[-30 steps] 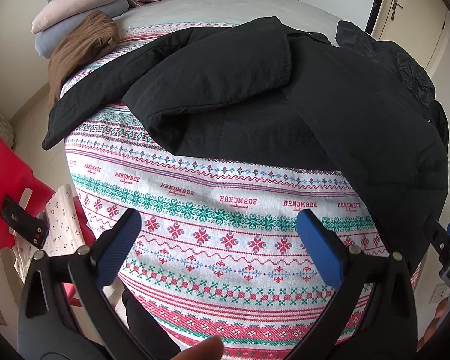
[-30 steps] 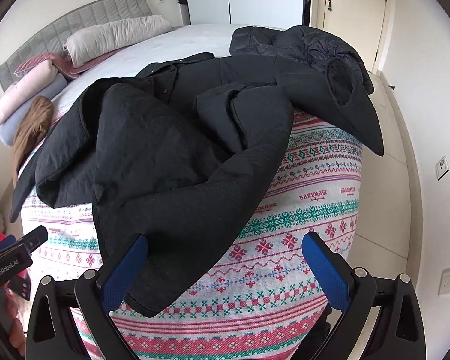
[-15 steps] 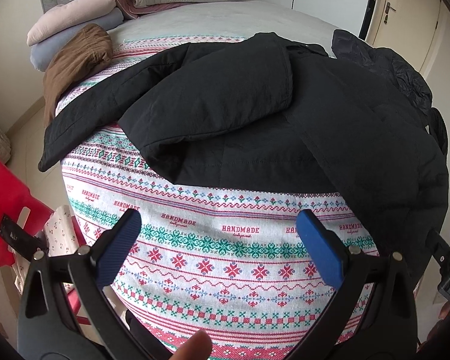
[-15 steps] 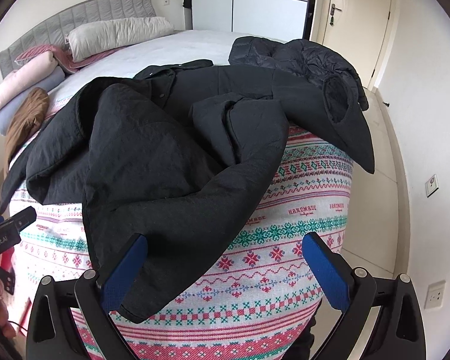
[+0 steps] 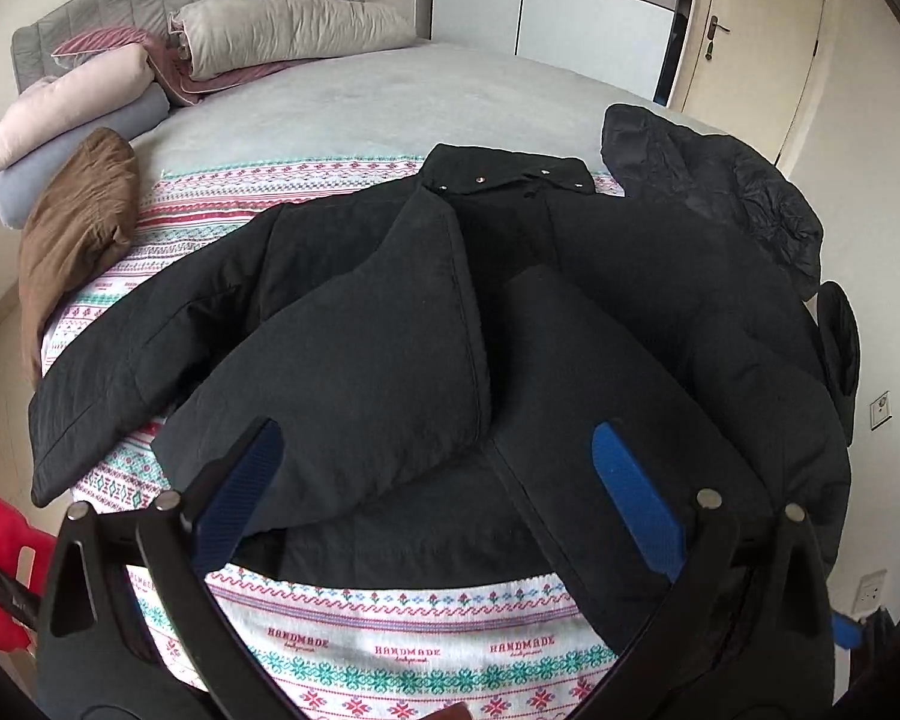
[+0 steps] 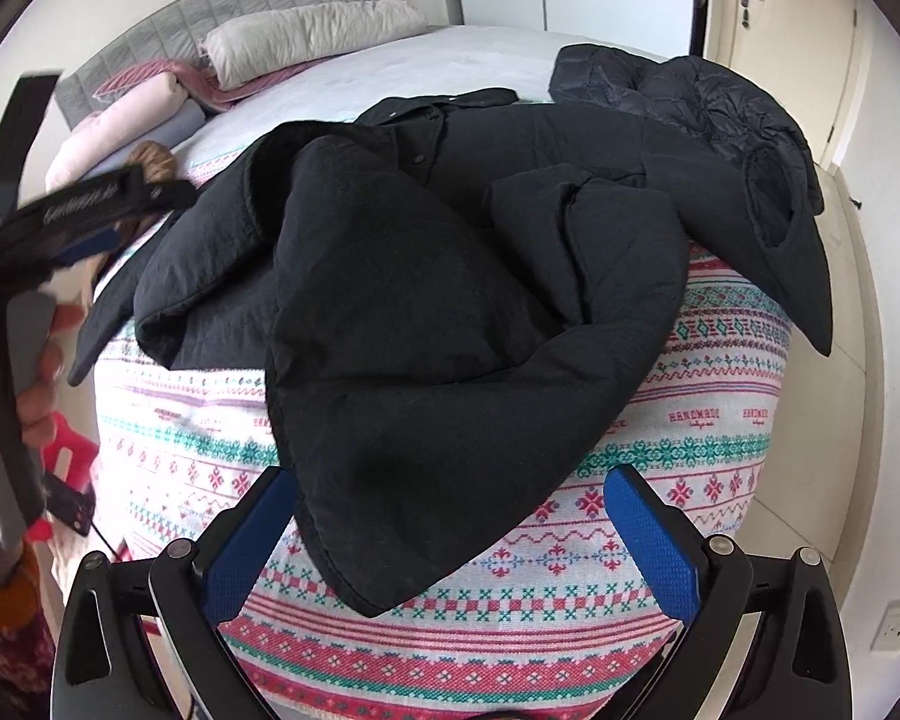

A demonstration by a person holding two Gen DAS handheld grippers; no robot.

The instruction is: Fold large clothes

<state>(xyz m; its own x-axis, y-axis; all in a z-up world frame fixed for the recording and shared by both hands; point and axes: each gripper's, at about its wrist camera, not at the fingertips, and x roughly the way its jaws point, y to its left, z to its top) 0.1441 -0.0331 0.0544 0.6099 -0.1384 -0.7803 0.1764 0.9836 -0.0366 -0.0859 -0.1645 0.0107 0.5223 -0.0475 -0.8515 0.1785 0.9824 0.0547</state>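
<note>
— Jacket [image 5: 426, 324] lies spread on the patterned bedspread [image 5: 402, 648]; what's changed?
— Left gripper [image 5: 432, 480] has advanced over its hem, jaws wide, empty. Right gripper [image 6: 450, 534], equally wide, straddles the flap. Grasping looks next.

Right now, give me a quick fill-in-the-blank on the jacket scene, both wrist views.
1. The black jacket lies on a patterned blanket printed with the word ____.
2. Both the left tool and the right tool are ____, holding nothing.
3. The crumpled brown garment lies beside the ____ side of the blanket in the left wrist view.

Missing words: HANDMADE; open; left
</note>
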